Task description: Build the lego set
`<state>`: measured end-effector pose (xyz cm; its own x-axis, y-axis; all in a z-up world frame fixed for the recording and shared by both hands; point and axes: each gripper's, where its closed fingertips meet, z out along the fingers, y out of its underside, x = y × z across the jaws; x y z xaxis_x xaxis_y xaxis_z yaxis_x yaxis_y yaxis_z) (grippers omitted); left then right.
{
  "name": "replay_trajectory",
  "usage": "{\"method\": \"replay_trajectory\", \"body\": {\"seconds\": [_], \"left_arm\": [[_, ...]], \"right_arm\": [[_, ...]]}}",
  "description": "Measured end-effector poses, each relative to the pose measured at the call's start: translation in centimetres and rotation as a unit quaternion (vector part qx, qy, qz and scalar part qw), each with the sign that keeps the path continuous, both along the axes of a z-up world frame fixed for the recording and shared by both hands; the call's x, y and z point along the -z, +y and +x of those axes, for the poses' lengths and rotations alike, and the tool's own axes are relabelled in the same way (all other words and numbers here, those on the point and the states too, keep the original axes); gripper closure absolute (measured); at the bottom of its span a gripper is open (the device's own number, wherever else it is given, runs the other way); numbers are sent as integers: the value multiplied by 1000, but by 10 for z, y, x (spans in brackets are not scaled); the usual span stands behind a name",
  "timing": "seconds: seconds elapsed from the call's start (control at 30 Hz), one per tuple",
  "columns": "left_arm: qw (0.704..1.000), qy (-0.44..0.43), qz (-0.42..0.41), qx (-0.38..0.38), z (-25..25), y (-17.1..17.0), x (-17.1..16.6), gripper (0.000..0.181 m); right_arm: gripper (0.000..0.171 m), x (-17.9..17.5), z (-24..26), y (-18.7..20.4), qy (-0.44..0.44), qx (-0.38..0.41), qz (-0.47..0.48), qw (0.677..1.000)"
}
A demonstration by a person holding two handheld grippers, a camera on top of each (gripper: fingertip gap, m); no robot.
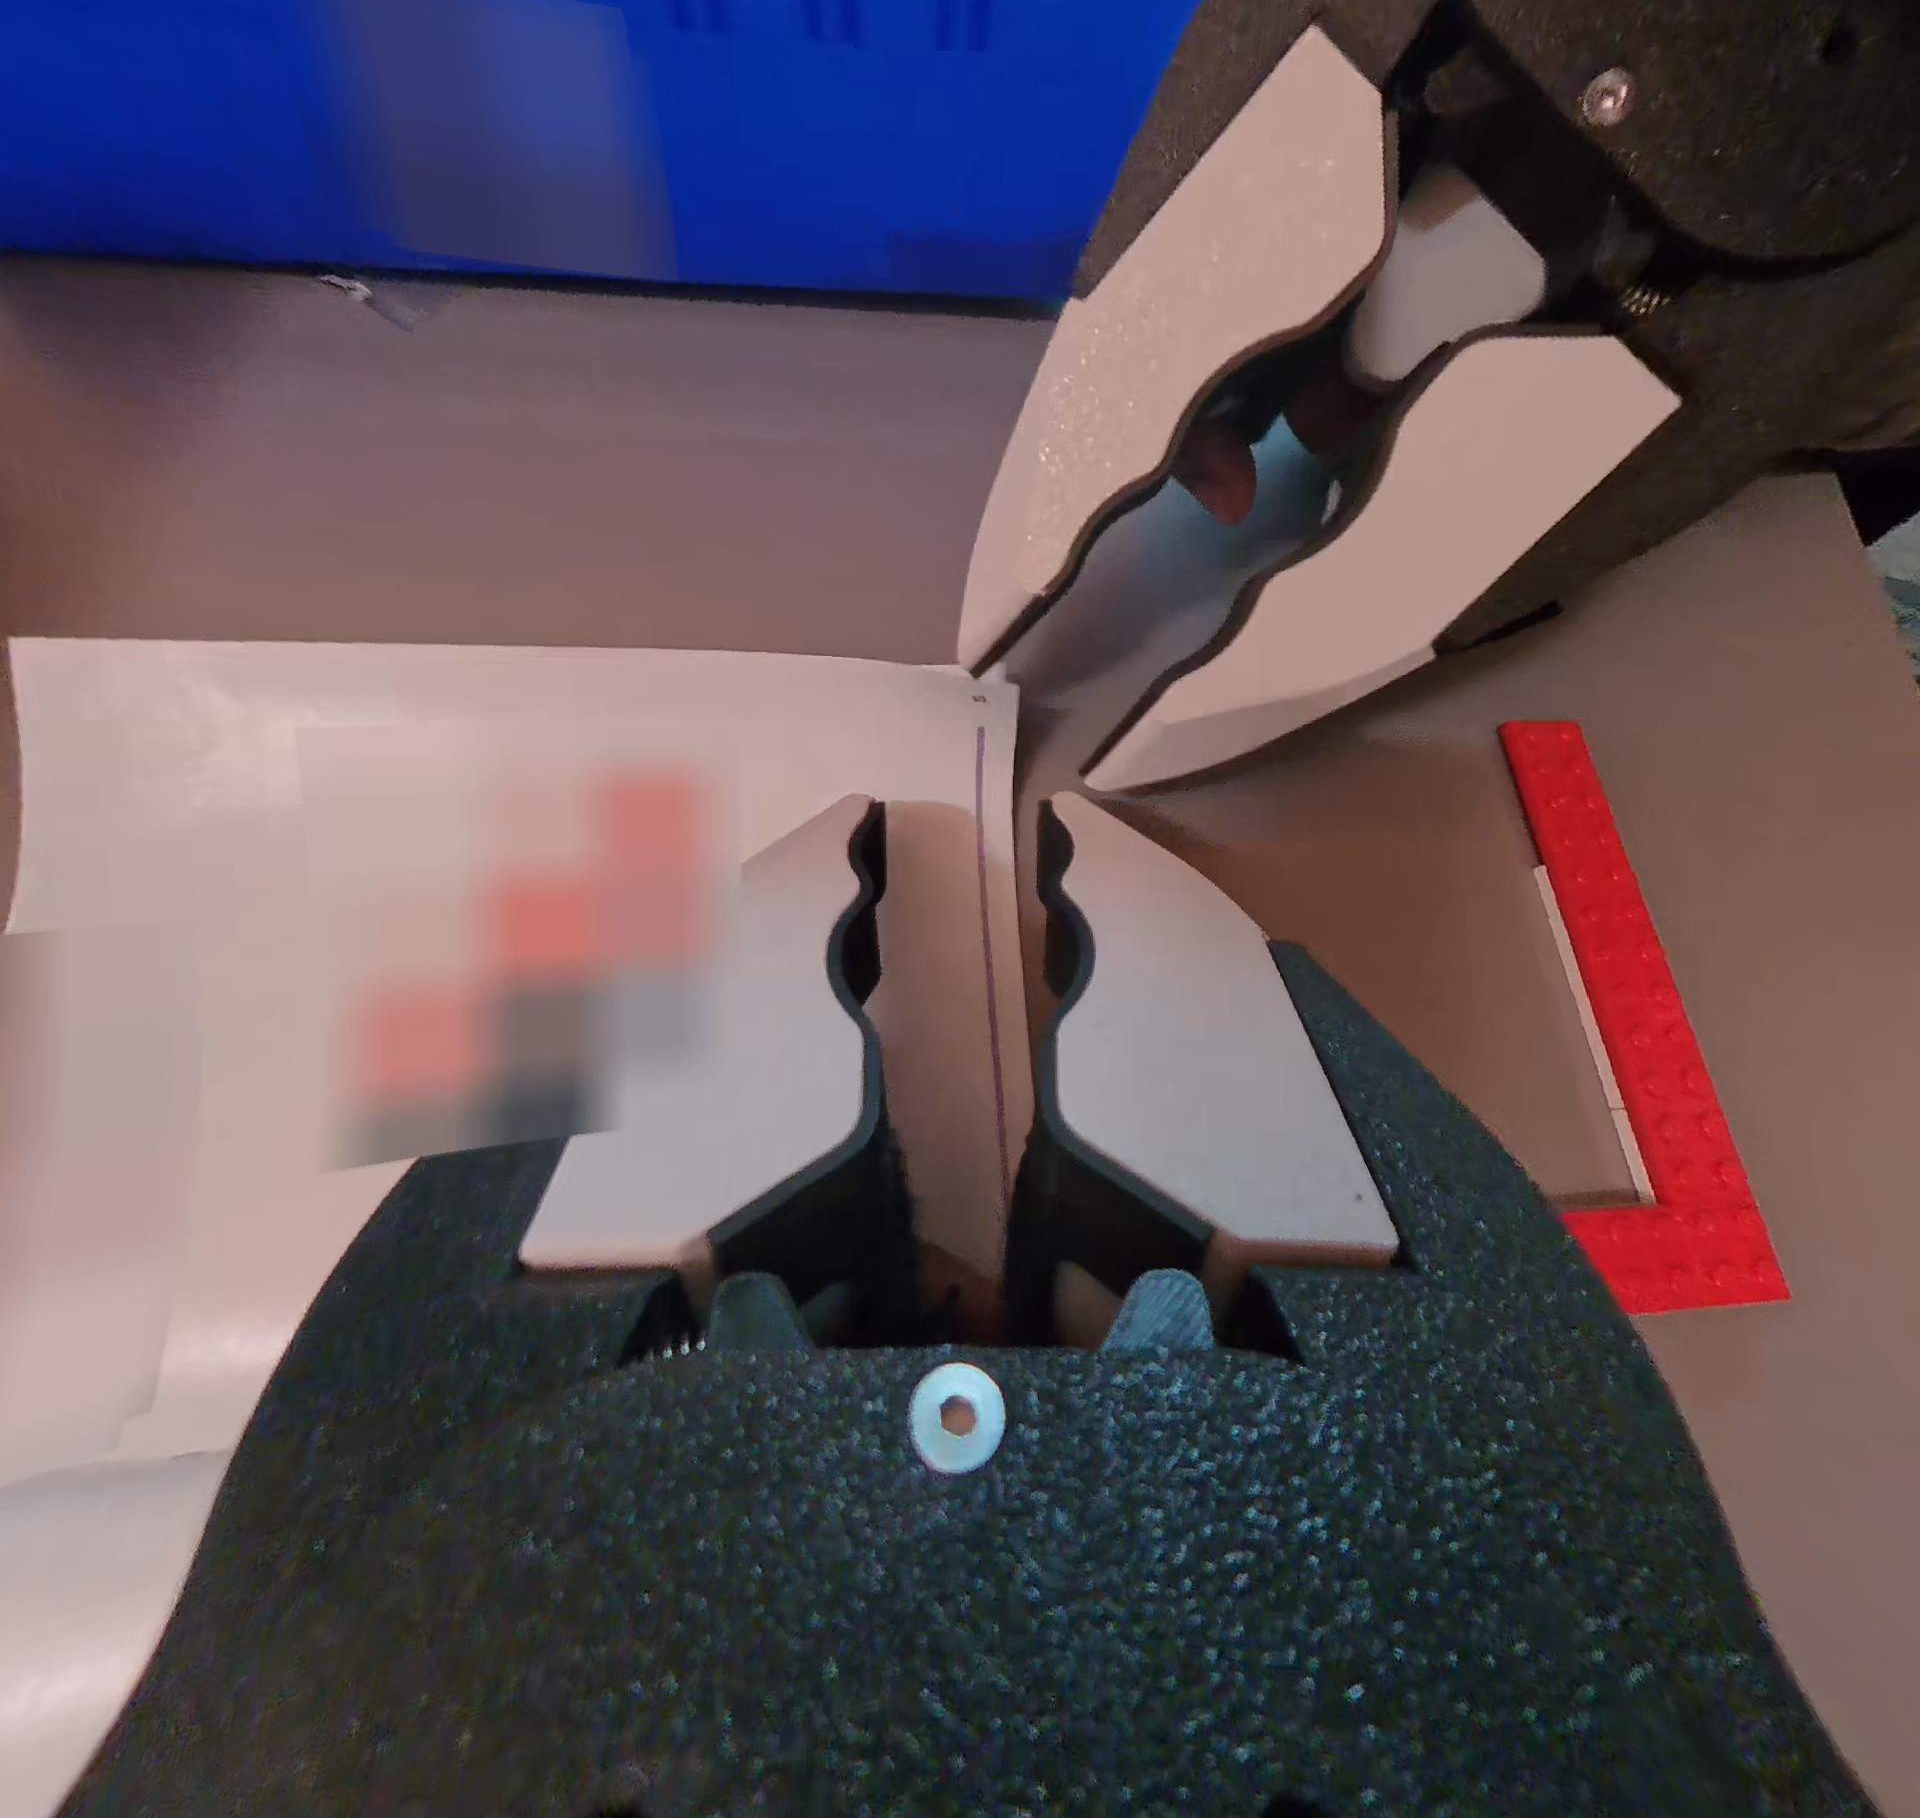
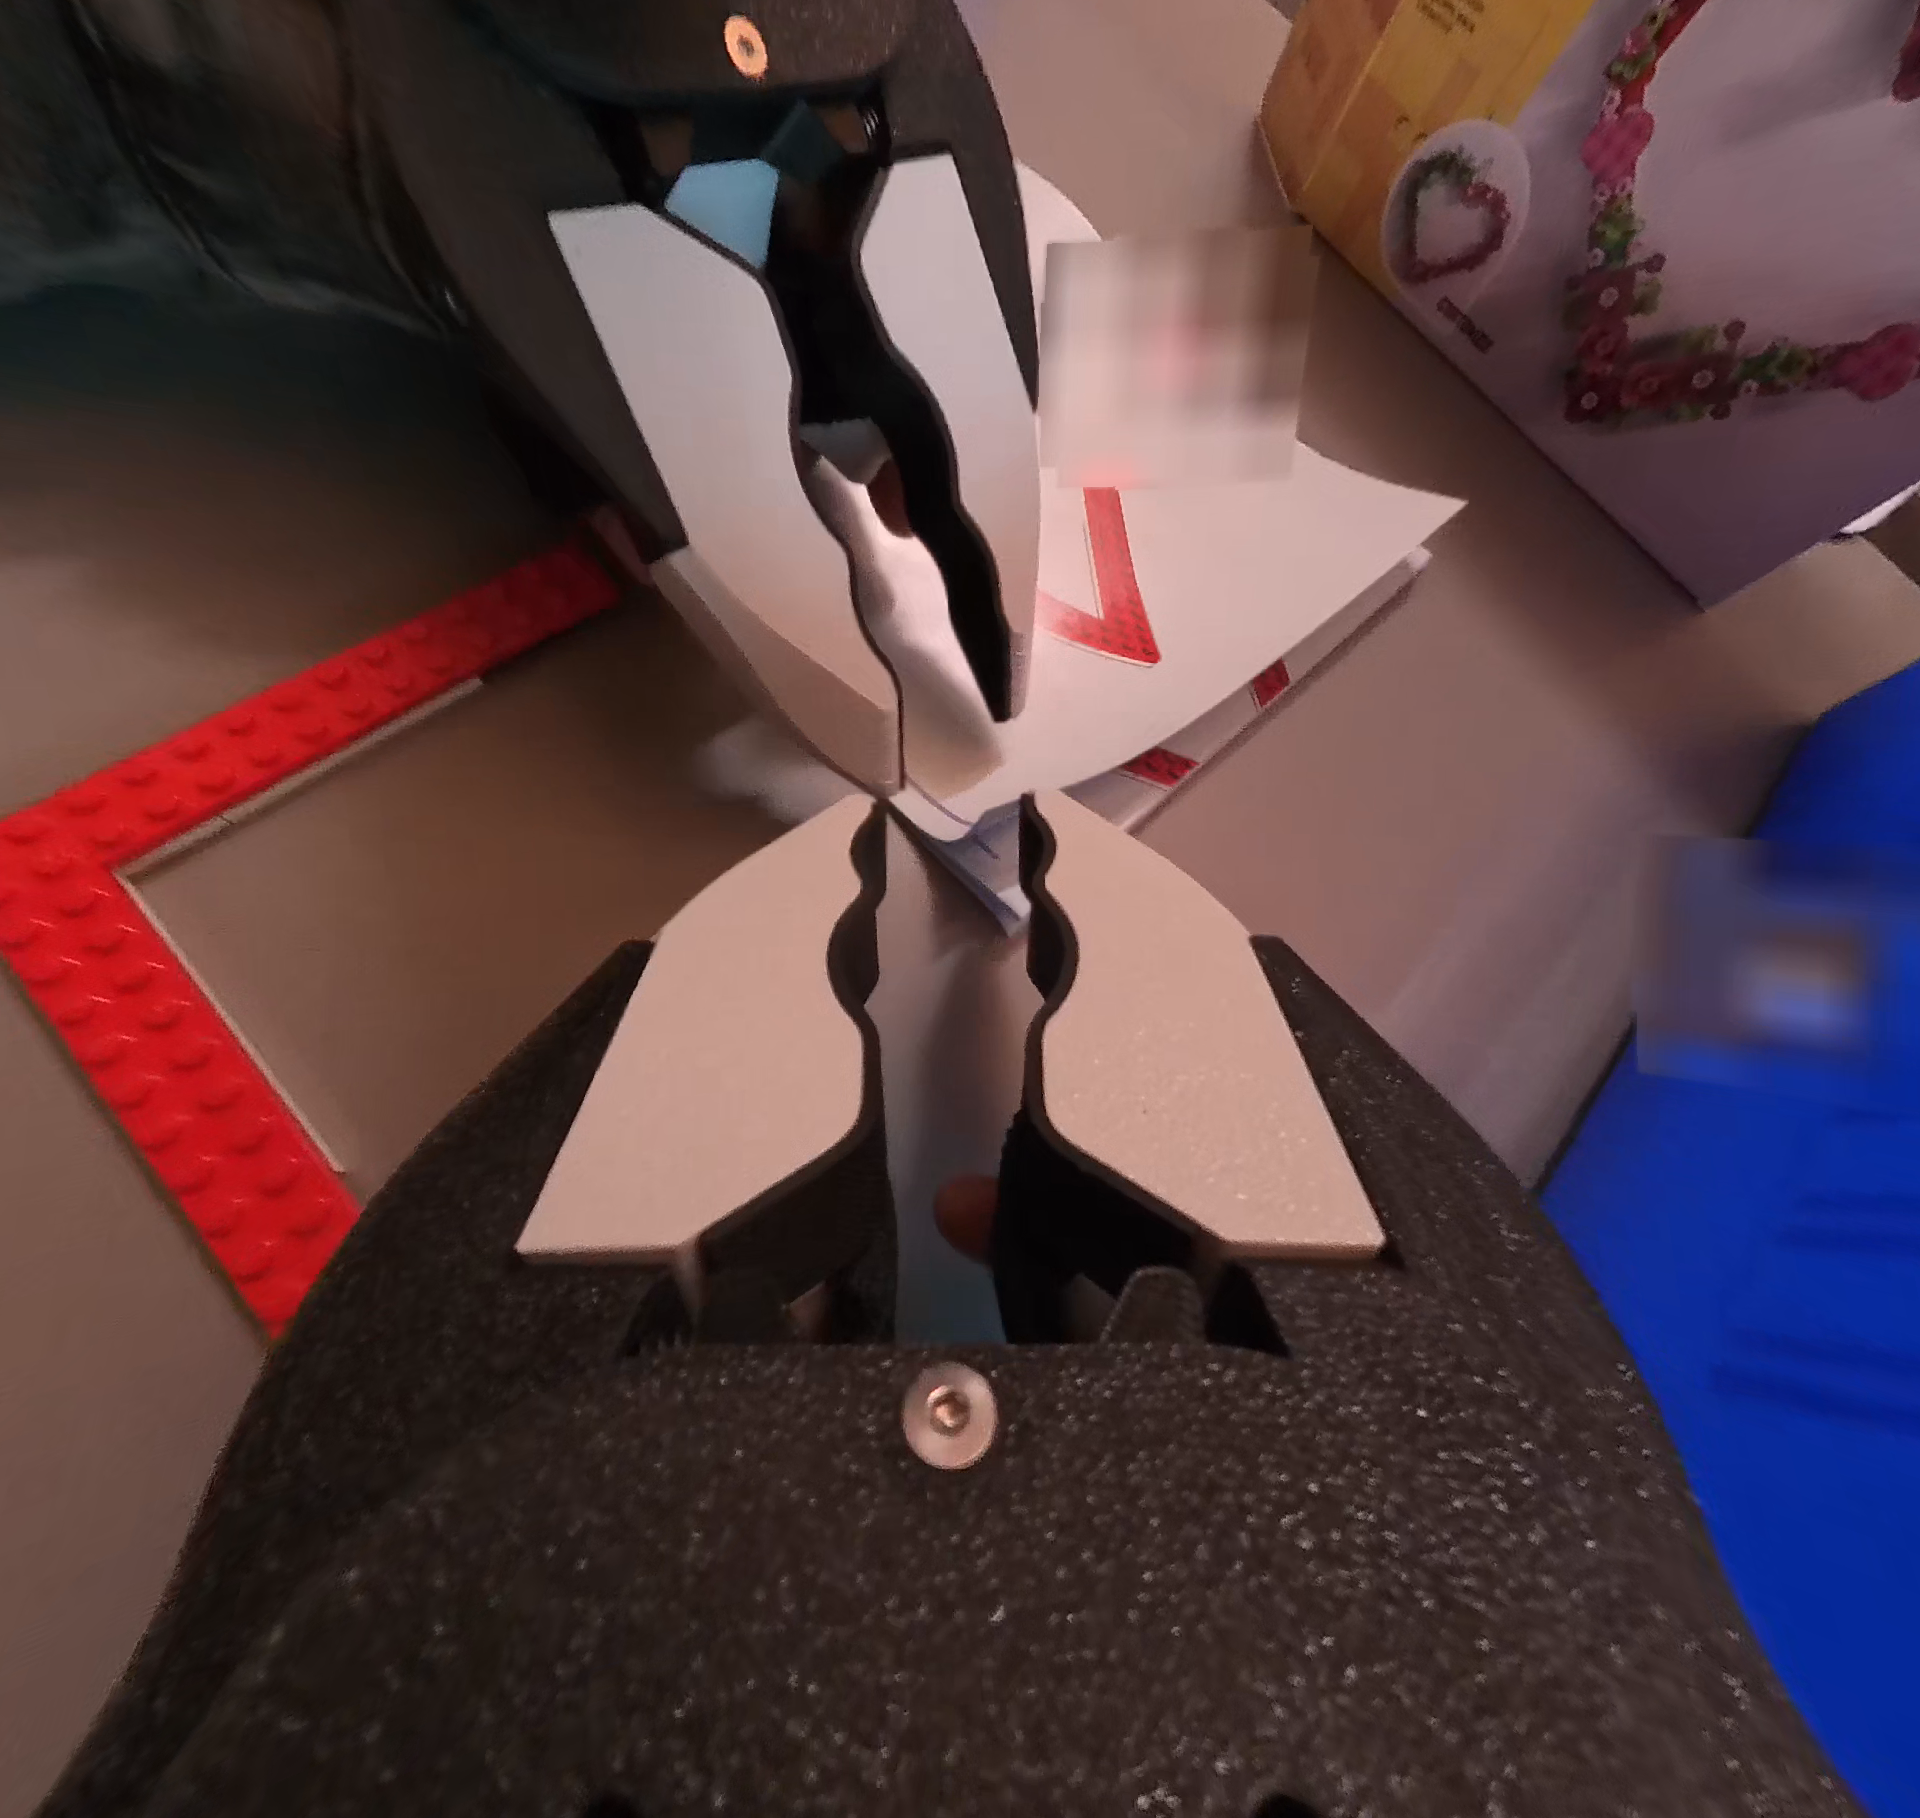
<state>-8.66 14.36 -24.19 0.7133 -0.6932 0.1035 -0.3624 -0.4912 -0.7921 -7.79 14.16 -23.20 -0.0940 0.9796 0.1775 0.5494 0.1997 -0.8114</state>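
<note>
- Booklet (image 2: 1226,625) of white instruction pages lies on the brown table (image 1: 520,480), its corner lifted.
- Left gripper (image 1: 961,812) has its jaws spread, straddling the booklet's corner edge.
- Right gripper (image 2: 951,807) meets that same corner, jaws apart.
- Red L-shaped lego frame (image 2: 135,927) lies flat beside the booklet.
- Blue bin (image 1: 727,85) stands behind the booklet; contents hidden.
- Lego box (image 2: 1662,210) stands near the booklet.

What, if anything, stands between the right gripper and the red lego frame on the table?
Nothing visible does. The right gripper, open at the corner of the instruction booklet, has only bare table between it and the red lego frame. The left gripper covers just the frame's far end.
</note>
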Motion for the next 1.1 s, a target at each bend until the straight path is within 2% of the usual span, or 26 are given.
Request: {"method": "replay_trajectory", "body": {"seconds": [0.17, 0.3, 0.37, 0.47, 0.63, 0.87, 1.1], "left_arm": [[1000, -19, 11, -7, -2, 1, -6, 155], [999, -21, 8, -26, -5, 5, -6, 155], [998, -37, 3, -42, -9, 8, -8, 161], [994, -95, -23, -52, -12, 10, -13, 164], [969, -220, -102, -40, -7, 6, -21, 151], [979, -158, -122, -39, -2, 5, -5, 152], [972, -188, -126, -59, -8, 9, -8, 158]], "right_arm": [[146, -5, -5, -6, 23, -13, -57, 998], [143, -4, -8, -11, 21, -29, -64, 997], [143, -3, -8, -11, 20, -30, -65, 997], [143, -3, -9, -11, 21, -30, -67, 997], [143, -3, -9, -12, 18, -30, -64, 997], [143, -1, -9, -12, 14, -32, -63, 997], [143, 0, -9, -11, 10, -29, -64, 998]]}}
